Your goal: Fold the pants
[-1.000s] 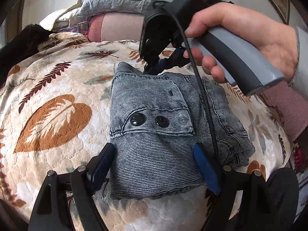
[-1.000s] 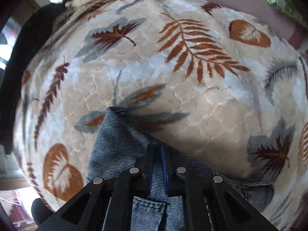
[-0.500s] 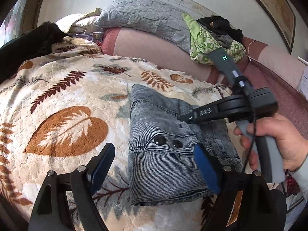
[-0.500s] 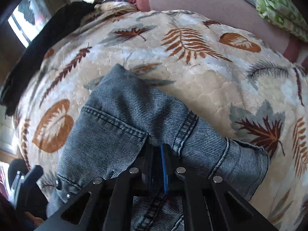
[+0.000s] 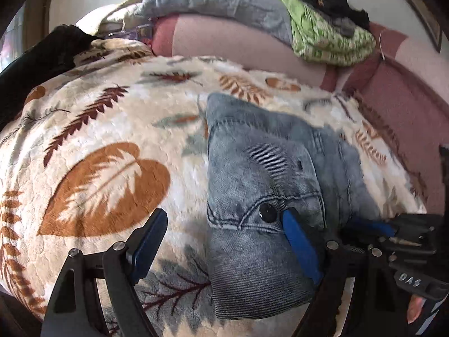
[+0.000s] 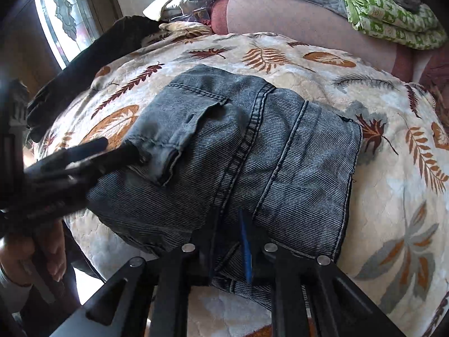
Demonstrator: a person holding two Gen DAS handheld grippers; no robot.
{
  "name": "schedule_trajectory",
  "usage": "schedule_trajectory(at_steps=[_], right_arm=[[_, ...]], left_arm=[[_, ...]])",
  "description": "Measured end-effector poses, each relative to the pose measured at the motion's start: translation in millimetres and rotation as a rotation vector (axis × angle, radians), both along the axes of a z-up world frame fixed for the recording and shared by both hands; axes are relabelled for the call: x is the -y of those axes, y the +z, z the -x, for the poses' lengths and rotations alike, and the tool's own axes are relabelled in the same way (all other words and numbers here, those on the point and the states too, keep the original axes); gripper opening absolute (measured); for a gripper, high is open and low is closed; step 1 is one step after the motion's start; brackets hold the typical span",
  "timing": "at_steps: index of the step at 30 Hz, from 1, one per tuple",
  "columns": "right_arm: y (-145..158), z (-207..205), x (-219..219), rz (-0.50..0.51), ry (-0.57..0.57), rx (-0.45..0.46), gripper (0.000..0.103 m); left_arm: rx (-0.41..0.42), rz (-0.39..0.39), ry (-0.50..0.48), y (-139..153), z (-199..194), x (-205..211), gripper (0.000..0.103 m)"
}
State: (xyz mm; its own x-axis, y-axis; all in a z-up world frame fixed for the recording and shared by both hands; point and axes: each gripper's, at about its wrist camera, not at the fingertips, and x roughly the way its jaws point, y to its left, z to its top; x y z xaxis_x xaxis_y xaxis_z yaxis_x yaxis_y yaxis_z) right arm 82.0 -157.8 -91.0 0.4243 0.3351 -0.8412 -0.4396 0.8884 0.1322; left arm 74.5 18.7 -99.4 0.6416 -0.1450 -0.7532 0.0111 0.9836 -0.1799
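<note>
Right gripper (image 6: pixel 228 241) pulled back, jaws opening; pants (image 6: pixel 238 154) folded.

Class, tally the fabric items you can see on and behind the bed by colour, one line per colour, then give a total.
Grey-blue denim: 1, the folded pants
Cream with leaf print: 1, the blanket
Grey quilted: 1, the pillow
Green patterned: 1, the bundle
Black: 1, the garment at the bed's edge
Total: 5

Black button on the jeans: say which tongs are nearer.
Left. Left tongs have one pad beside the button; right tongs, opening with jeans between them, sit at their edge.
</note>
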Motion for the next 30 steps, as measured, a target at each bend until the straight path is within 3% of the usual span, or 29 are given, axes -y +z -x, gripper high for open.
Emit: schedule_trajectory(at_steps=[3, 5, 7, 8, 10, 12, 15, 18, 21, 22, 23, 24, 27, 30], right_arm=[[10.1, -1.2, 5.8, -0.057, -0.054, -0.015, 0.018], [22.4, 9.6, 13.8, -0.083, -0.076, 0.043, 0.018], [15.0, 16.4, 23.7, -0.073, -0.103, 0.030, 0.032], [2.1, 17.4, 29.0, -0.052, -0.130, -0.010, 0.051], [-9.1, 21.5, 42.2, -0.137, -0.147, -0.010, 0.053], [-5.7, 19.8, 48.4, -0.175, -0.164, -0.034, 0.053], [5.2, 12.8, 68.5, -0.315, -0.236, -0.062, 0.053], [18.7, -4.1, 83.6, -0.408, -0.284, -0.056, 0.056], [33.0, -33.2, 75.5, -0.473, -0.244, -0.035, 0.056], [35.2, -44.7, 72.2, -0.496, -0.239, -0.040, 0.057], [32.8, -55.8, 67.2, -0.522, -0.225, -0.068, 0.069], [24.9, -69.0, 60.4, -0.513, -0.202, -0.108, 0.081], [-19.1, -98.3, 49.2, -0.287, -0.272, -0.213, 0.081], [4.4, -80.4, 57.9, -0.372, -0.257, -0.146, 0.081]], left_arm=[[0.005, -0.011, 0.005, 6.1, 5.4, 0.6, 0.090], [0.050, -0.006, -0.007, 19.8, 15.1, 2.1, 0.090], [0.082, -0.027, -0.045, 25.8, 24.6, 9.2, 0.090], [0.065, -0.064, -0.069, 21.2, 25.3, 16.0, 0.090], [-0.016, -0.114, -0.118, -0.5, 20.8, 27.0, 0.091], [-0.008, -0.071, -0.095, -2.1, 20.9, 21.6, 0.094], [-0.005, -0.031, -0.061, 13.4, 21.7, 15.5, 0.093], [0.047, -0.067, -0.075, 26.4, 28.5, 22.2, 0.093], [0.018, -0.110, -0.094, 20.1, 27.0, 33.0, 0.093], [-0.006, -0.125, -0.090, 15.1, 24.4, 35.6, 0.093], [-0.018, -0.120, -0.083, 11.4, 22.8, 35.9, 0.093], [-0.029, -0.110, -0.074, 9.4, 21.0, 35.6, 0.093], [-0.046, -0.094, -0.073, 10.7, 18.9, 35.6, 0.093], [-0.021, -0.117, -0.086, 19.4, 22.7, 35.2, 0.093]])
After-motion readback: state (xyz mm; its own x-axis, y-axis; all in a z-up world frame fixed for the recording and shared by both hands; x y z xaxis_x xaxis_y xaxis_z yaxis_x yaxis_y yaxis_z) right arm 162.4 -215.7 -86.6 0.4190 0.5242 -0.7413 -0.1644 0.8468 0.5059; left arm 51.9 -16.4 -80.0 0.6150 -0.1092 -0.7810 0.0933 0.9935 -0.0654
